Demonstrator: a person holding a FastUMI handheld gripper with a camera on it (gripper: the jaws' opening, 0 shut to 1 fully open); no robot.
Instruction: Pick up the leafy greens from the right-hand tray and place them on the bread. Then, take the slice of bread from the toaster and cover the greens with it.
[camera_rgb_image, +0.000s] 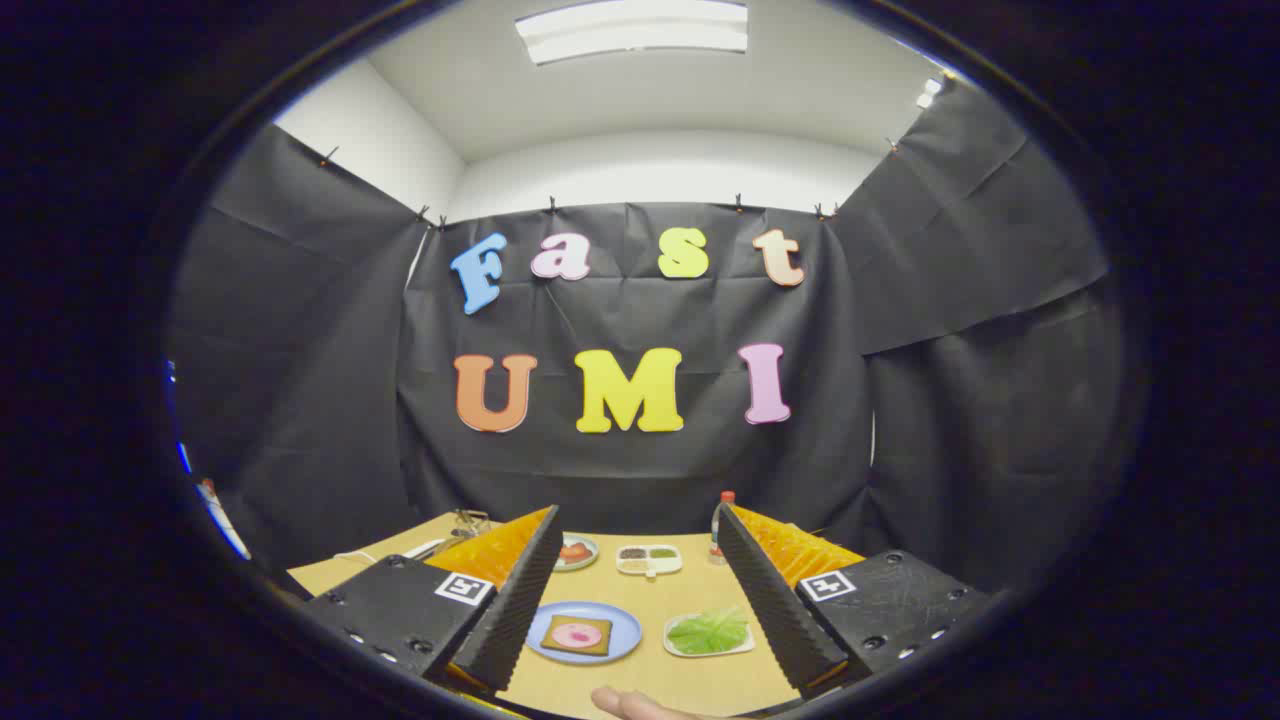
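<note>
On the bench: a round blue plate (548, 646) carrying a brown bread slice (577, 635) with a pink ring on top.
Greens: a leafy green lettuce piece (709, 631) on a small white tray (678, 648), just right of the blue plate.
Jaws (640, 540): spread wide above the bench, gripping nothing.
Beyond the plate: a white divided dish (648, 561) and a clear bottle (719, 528).

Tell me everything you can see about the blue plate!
The blue plate is round, pale blue and smooth, lying flat on the tan table. On it sits a brown slice of bread topped with something round and pink. It lies between the open gripper's fingers, close by one of them, with the small white tray of leafy greens beside it, apart.
</note>
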